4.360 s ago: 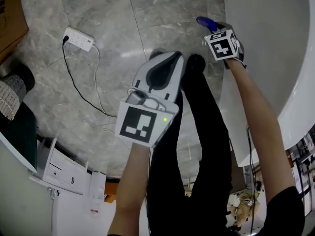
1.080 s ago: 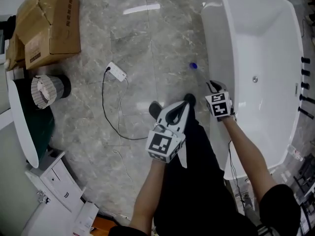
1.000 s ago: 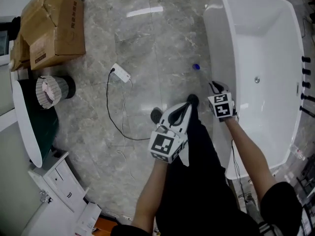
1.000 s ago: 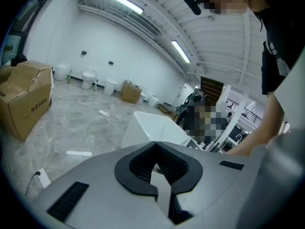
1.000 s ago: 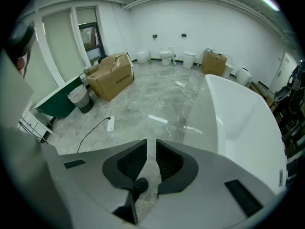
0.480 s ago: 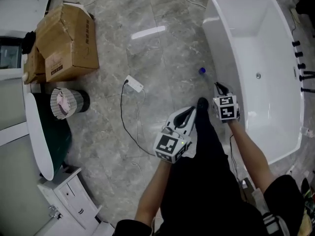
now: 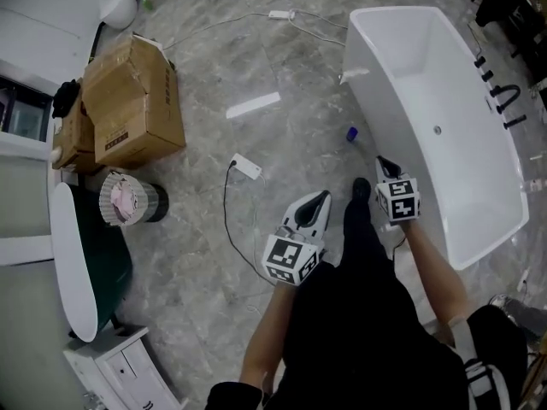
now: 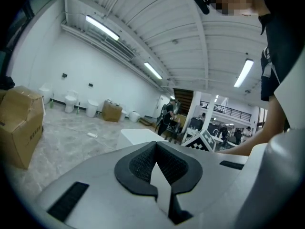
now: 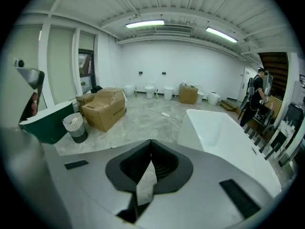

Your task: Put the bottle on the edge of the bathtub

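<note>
A small blue bottle (image 7: 351, 133) lies on the marble floor right beside the outer left wall of the white bathtub (image 7: 367, 84). My right gripper (image 7: 381, 161) hovers over the floor a little nearer to me than the bottle, close to the tub wall, shut with nothing in it. In the right gripper view its jaws (image 9: 151, 143) meet, and the bathtub (image 9: 224, 132) lies ahead to the right. My left gripper (image 7: 321, 196) hangs to the left, above the person's dark legs, also shut and empty (image 8: 155, 146).
Cardboard boxes (image 7: 137, 101) stand at the far left, with a round bin (image 7: 128, 199) and a green-and-white panel (image 7: 81, 263) below them. A white power strip (image 7: 248, 166) with its black cable lies on the floor. Black taps (image 7: 504, 101) line the tub's right side.
The head view has risen and widened, taking in the whole tub and boxes. The bottle, once at the right gripper's tips, now lies apart on the floor. Both grippers stay before the person.
</note>
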Action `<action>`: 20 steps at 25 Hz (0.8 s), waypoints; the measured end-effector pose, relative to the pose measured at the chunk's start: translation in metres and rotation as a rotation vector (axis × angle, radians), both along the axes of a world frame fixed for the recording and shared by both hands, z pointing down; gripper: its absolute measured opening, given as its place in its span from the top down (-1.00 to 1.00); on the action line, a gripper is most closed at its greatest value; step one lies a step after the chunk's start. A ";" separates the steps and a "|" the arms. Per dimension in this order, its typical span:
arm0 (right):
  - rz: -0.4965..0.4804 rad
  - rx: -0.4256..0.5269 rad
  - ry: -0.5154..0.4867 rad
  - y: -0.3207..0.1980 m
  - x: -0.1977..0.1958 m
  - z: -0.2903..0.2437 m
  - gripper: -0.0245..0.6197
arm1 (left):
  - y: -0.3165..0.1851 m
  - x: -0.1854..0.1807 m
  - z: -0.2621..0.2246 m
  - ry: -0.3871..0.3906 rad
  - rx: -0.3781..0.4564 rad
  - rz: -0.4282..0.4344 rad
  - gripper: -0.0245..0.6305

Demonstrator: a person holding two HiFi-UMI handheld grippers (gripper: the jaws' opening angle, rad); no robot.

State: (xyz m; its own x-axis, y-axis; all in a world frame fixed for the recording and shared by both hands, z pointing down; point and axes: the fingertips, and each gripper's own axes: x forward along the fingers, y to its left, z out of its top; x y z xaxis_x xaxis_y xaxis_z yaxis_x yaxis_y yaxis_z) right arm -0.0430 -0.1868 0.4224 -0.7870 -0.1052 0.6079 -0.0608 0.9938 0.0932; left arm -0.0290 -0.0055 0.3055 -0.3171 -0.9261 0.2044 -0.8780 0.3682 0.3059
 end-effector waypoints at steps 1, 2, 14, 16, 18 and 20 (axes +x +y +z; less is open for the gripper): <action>0.002 -0.005 -0.019 0.012 0.010 -0.010 0.88 | 0.013 0.006 -0.004 -0.005 0.010 0.001 0.89; 0.002 -0.009 -0.035 0.024 0.021 -0.019 0.88 | 0.025 0.013 -0.007 -0.008 0.017 -0.001 0.89; 0.070 -0.215 -0.255 0.105 0.128 -0.112 0.88 | 0.088 0.052 -0.040 -0.019 0.070 -0.001 0.89; 0.062 -0.248 -0.316 0.114 0.141 -0.133 0.88 | 0.089 0.056 -0.051 -0.044 0.078 0.004 0.89; 0.024 -0.276 -0.371 0.125 0.149 -0.152 0.88 | 0.087 0.060 -0.056 -0.066 0.082 0.015 0.89; -0.029 -0.287 -0.395 0.137 0.154 -0.164 0.88 | 0.084 0.065 -0.054 -0.075 0.069 0.029 0.89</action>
